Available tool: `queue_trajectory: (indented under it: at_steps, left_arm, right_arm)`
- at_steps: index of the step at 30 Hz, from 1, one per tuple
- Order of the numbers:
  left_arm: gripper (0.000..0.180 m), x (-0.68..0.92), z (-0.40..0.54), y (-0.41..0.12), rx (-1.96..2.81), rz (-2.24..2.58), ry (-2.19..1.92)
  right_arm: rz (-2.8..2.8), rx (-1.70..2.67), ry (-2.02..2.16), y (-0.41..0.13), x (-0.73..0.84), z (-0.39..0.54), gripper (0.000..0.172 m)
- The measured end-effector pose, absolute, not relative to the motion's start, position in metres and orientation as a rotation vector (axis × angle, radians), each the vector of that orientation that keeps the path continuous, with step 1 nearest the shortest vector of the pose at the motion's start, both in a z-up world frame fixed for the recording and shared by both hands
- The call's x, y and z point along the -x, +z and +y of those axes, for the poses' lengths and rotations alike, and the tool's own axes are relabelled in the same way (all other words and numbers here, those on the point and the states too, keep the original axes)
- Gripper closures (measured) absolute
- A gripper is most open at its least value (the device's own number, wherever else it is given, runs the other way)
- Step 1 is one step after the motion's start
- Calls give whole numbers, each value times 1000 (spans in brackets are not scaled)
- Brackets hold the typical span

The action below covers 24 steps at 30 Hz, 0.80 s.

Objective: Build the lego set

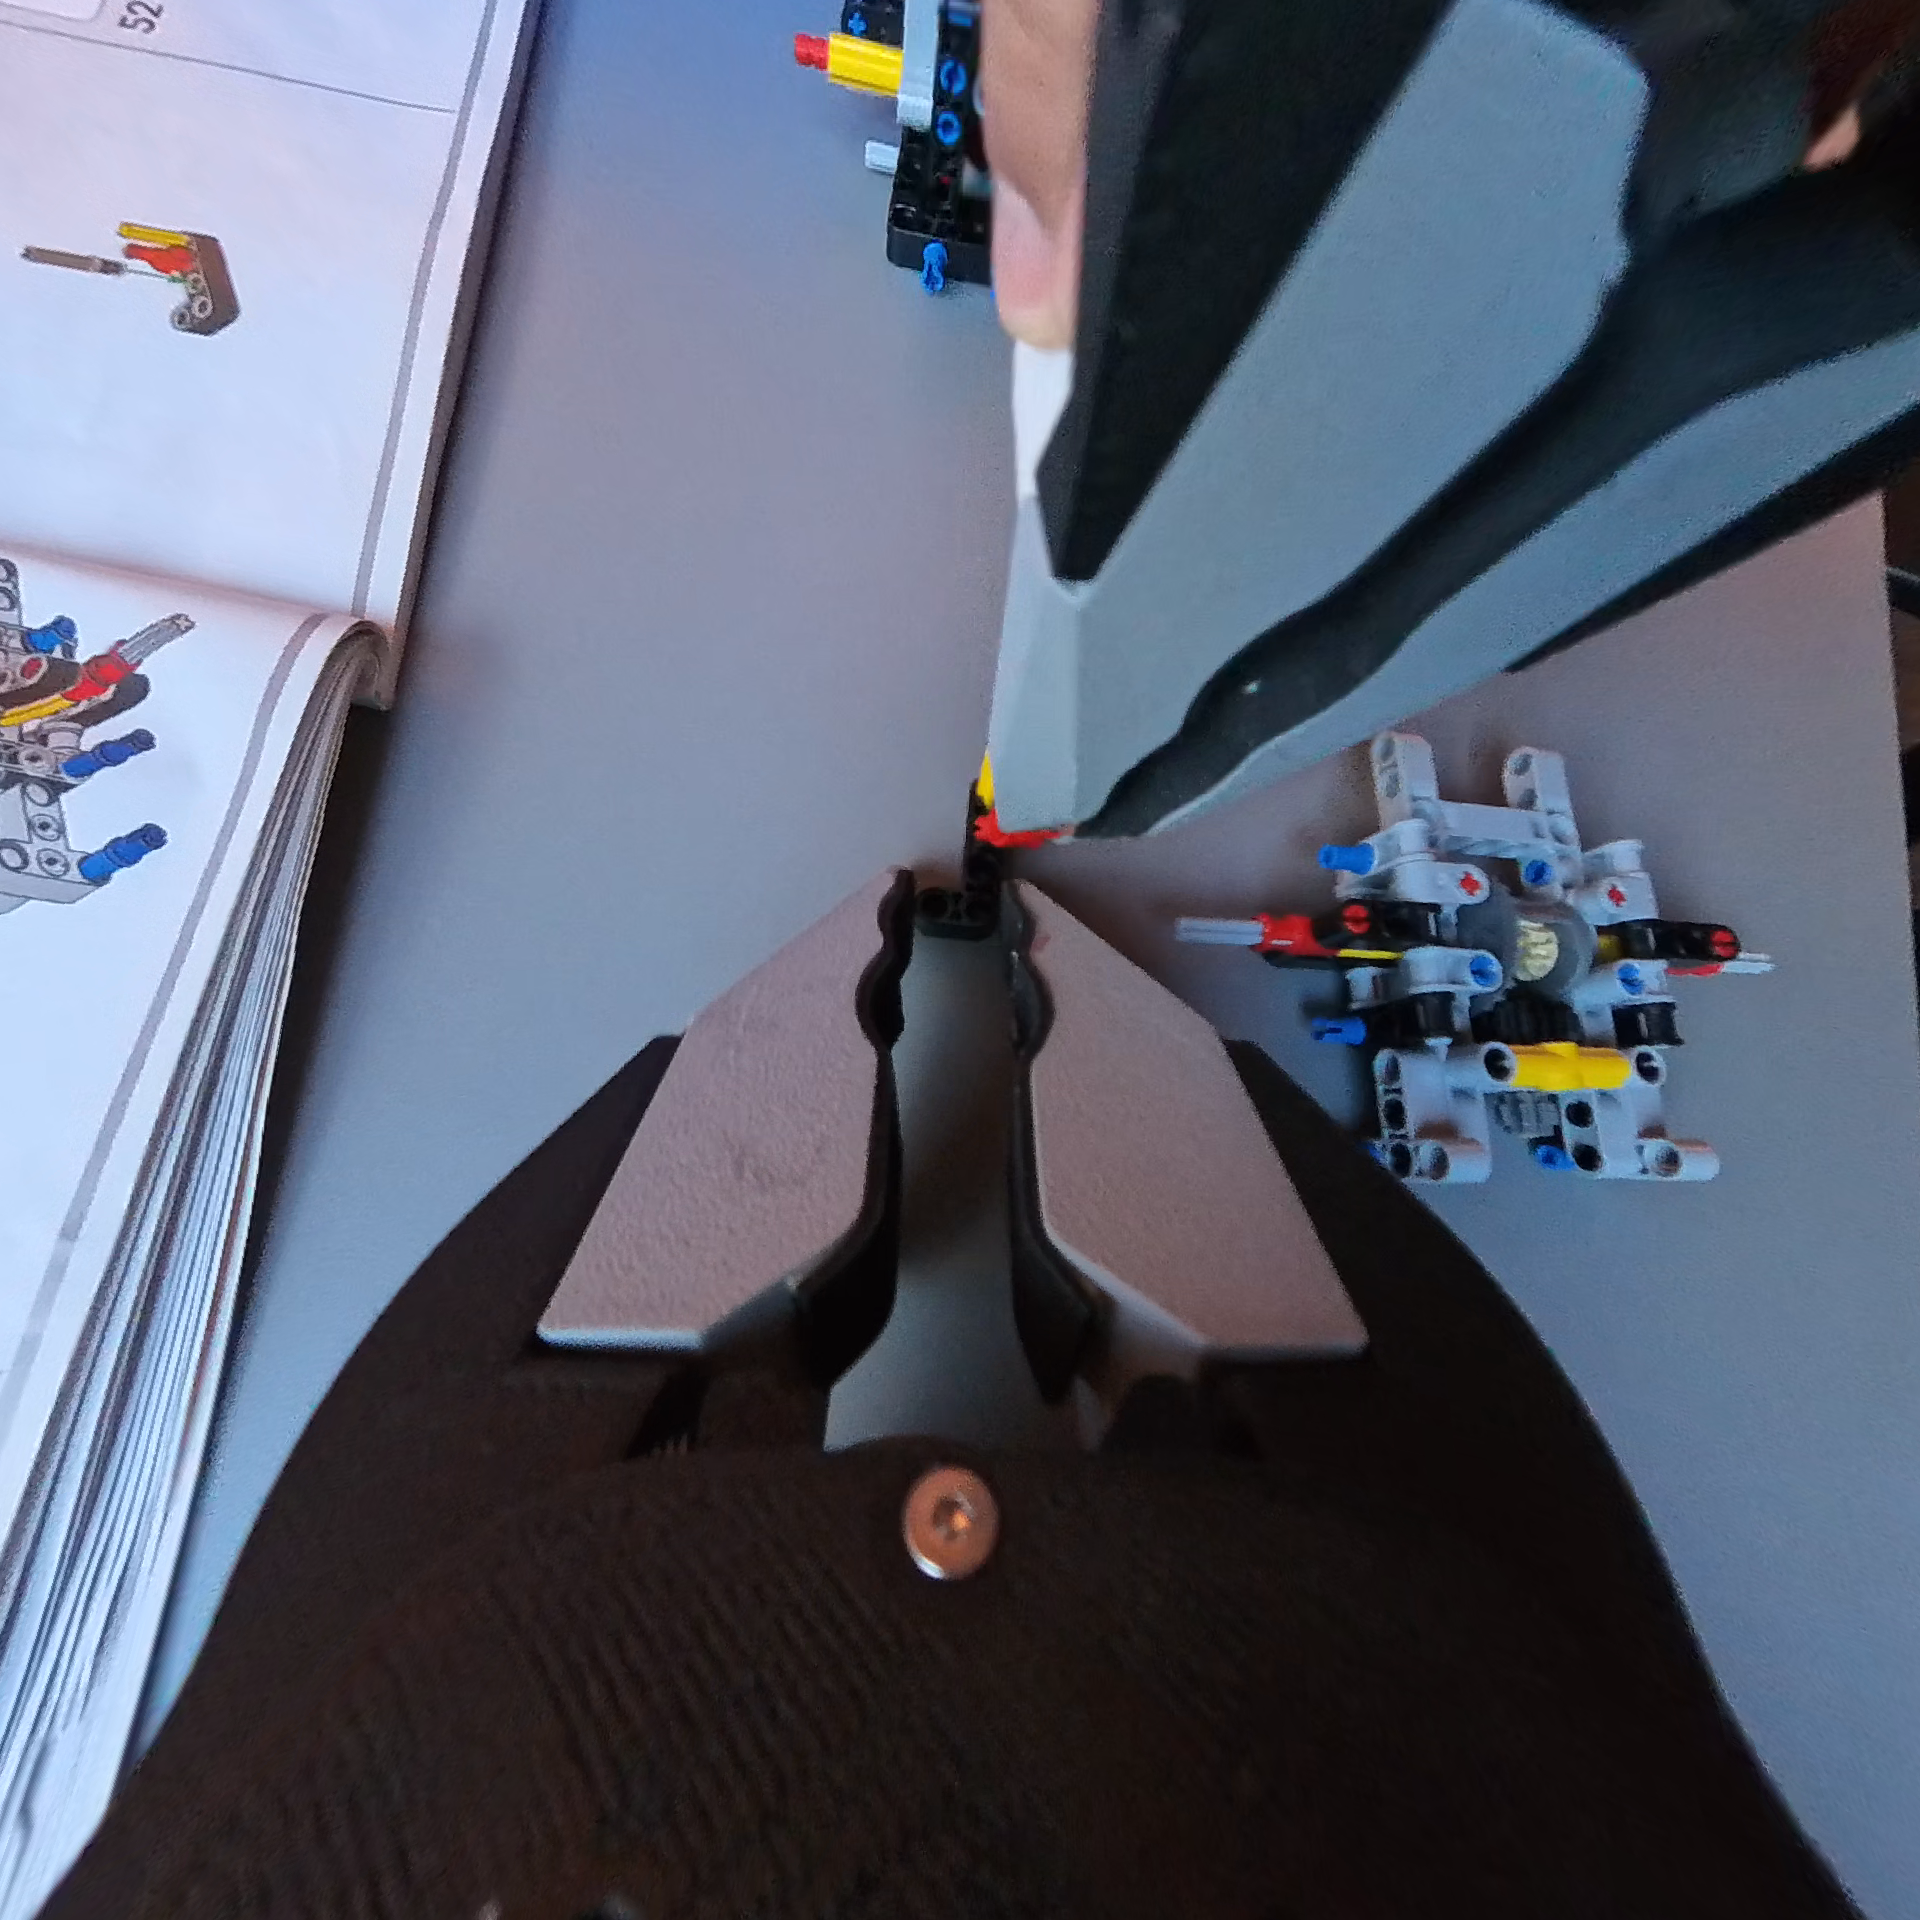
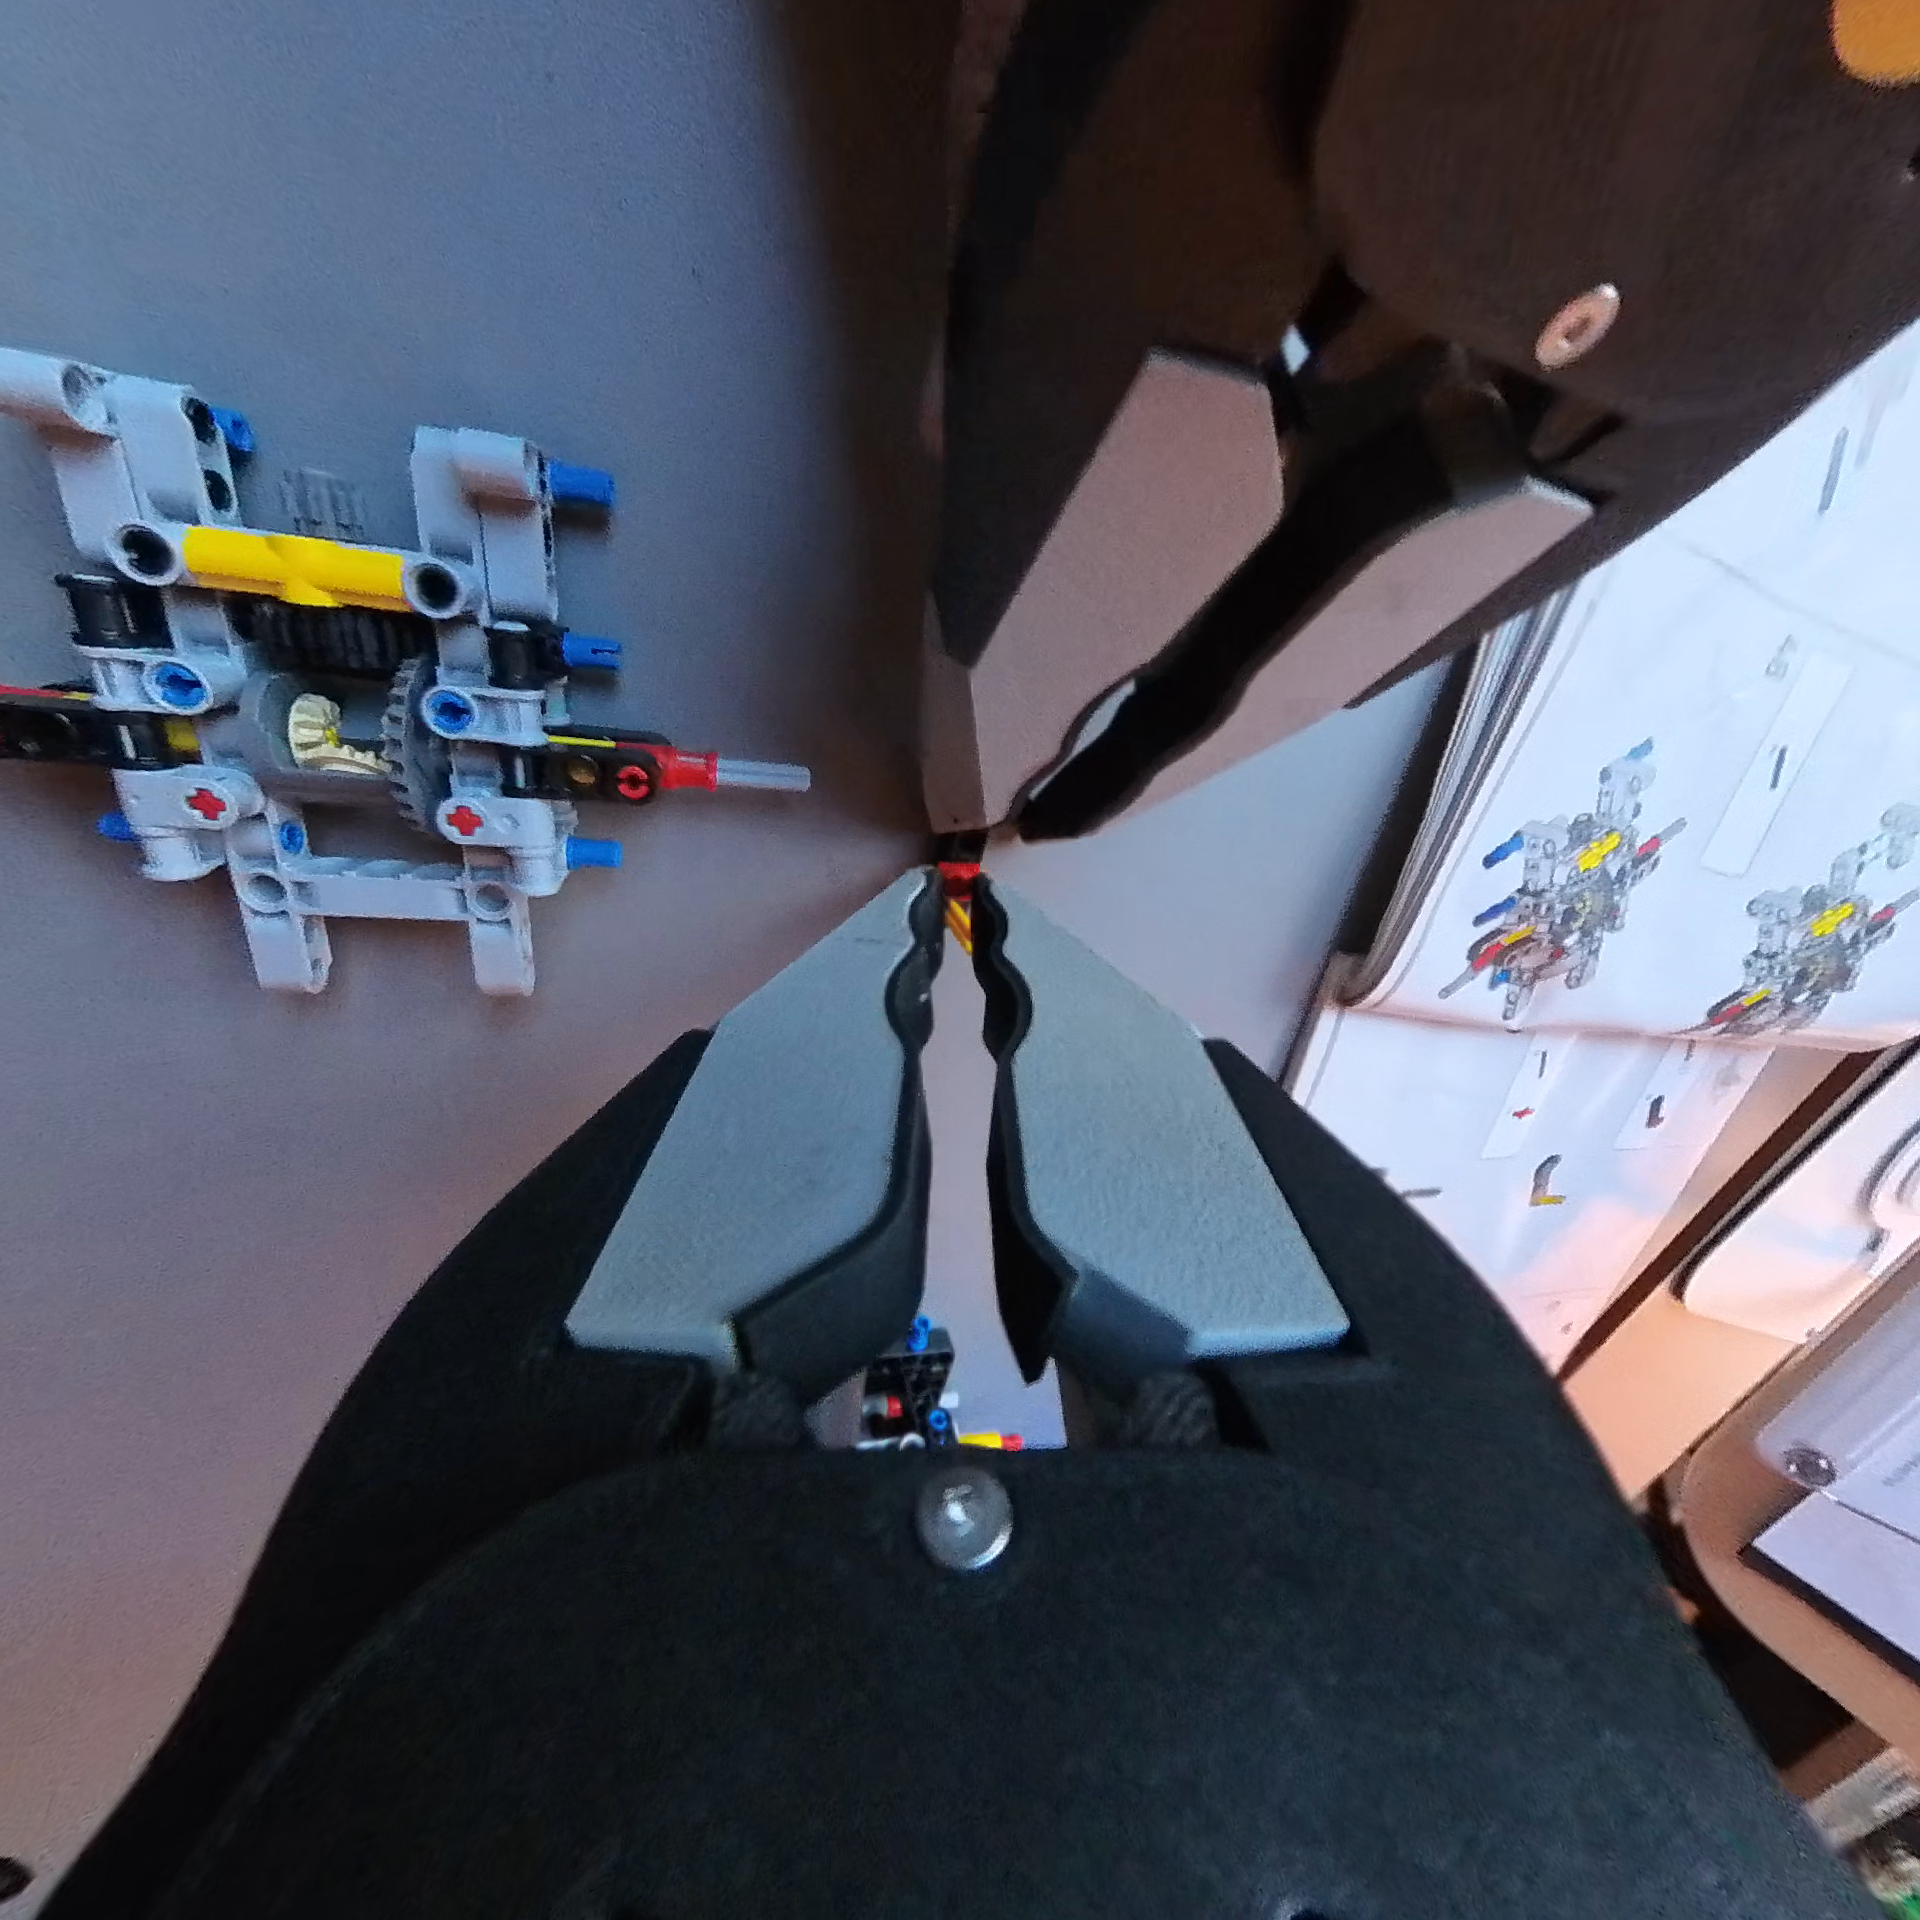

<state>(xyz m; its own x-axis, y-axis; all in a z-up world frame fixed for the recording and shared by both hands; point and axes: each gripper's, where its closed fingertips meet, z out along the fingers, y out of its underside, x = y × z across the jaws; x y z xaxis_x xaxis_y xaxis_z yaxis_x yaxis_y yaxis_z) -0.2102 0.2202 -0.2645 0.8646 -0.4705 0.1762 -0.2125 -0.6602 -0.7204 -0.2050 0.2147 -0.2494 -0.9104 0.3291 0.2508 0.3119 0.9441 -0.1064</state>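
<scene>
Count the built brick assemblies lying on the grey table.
2. A large grey geared assembly lies right of the left claw; a smaller black-framed assembly lies at the far edge, partly hidden behind the right claw.

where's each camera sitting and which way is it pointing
Left wrist view: sits on the left gripper, looks along its jaws down at the grey table; they clamp a small black angled beam; a fingertip shows.
Right wrist view: sits on the right gripper, facing the opposite way; its jaws pinch a thin red-and-yellow axle piece.
Shared: both grippers meeting tip to tip, the grey gear assembly, the open instruction booklet.
</scene>
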Motion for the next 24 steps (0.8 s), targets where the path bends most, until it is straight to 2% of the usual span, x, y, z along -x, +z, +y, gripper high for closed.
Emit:
queue_trajectory:
  at_steps: [24]
  left_arm:
    - [167, 211, 221, -264, 2301, 461, -489]
  right_arm:
    - [-2891, 632, 209, -247, 206, 224, 172]
